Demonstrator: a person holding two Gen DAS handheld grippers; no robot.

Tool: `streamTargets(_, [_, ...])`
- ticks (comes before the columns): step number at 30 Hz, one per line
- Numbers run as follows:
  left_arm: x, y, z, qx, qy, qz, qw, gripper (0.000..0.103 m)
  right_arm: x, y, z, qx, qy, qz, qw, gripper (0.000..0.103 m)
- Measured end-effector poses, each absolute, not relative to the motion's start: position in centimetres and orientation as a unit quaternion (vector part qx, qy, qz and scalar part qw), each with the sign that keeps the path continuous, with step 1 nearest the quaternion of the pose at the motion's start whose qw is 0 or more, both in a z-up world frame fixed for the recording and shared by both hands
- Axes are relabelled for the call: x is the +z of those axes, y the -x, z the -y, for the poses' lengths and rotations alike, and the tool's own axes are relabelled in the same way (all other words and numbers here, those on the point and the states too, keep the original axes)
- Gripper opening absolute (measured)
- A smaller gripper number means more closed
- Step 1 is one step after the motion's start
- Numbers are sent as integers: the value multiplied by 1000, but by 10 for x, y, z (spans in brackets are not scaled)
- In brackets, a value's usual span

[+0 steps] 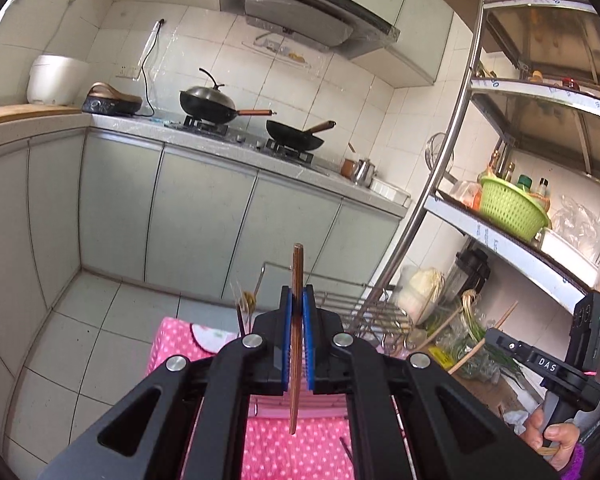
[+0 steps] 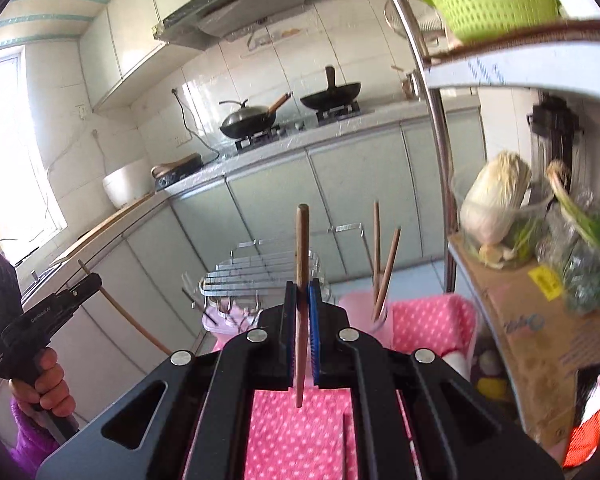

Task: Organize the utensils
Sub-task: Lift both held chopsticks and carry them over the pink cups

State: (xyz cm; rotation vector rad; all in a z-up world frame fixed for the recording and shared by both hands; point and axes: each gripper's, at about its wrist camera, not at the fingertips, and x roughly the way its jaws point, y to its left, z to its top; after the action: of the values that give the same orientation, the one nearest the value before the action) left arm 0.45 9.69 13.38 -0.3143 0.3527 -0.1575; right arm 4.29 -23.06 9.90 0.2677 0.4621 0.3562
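Note:
My left gripper (image 1: 297, 300) is shut on a brown wooden chopstick (image 1: 297, 276) held upright above the pink dotted cloth (image 1: 284, 452). My right gripper (image 2: 302, 292) is shut on another wooden chopstick (image 2: 301, 240), also upright. In the right wrist view two chopsticks (image 2: 382, 276) stand in a clear cup (image 2: 376, 320) on the cloth, and the left gripper (image 2: 86, 282) shows at the left with its chopstick (image 2: 132, 320). In the left wrist view the right gripper (image 1: 500, 340) shows at the right with its chopstick (image 1: 480, 346). A cup with utensils (image 1: 246, 304) stands left of my left fingers.
A wire dish rack (image 2: 260, 276) stands on the cloth ahead (image 1: 364, 312). A metal shelf unit (image 1: 432, 200) with a green basket (image 1: 510, 208) rises at the right, vegetables (image 2: 496, 204) below. The counter with two woks (image 1: 260, 128) lies beyond.

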Motion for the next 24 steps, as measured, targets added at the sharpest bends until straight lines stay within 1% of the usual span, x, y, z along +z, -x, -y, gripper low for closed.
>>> streamTargets(6, [160, -12, -105, -66, 161, -141, 975, 5, 136, -50, 240, 154, -120, -180, 964, 6])
streamTargets(10, [172, -22, -108, -57, 164, -125, 977, 5, 148, -58, 244, 144, -116, -156, 970, 6])
streamTargets(18, [185, -51, -108, -48, 171, -114, 977, 5, 161, -87, 243, 123, -92, -137, 979, 6])
streamTargets(24, [181, -70, -105, -36, 159, -117, 980, 5, 156, -108, 236, 106, -65, -134, 983, 6])
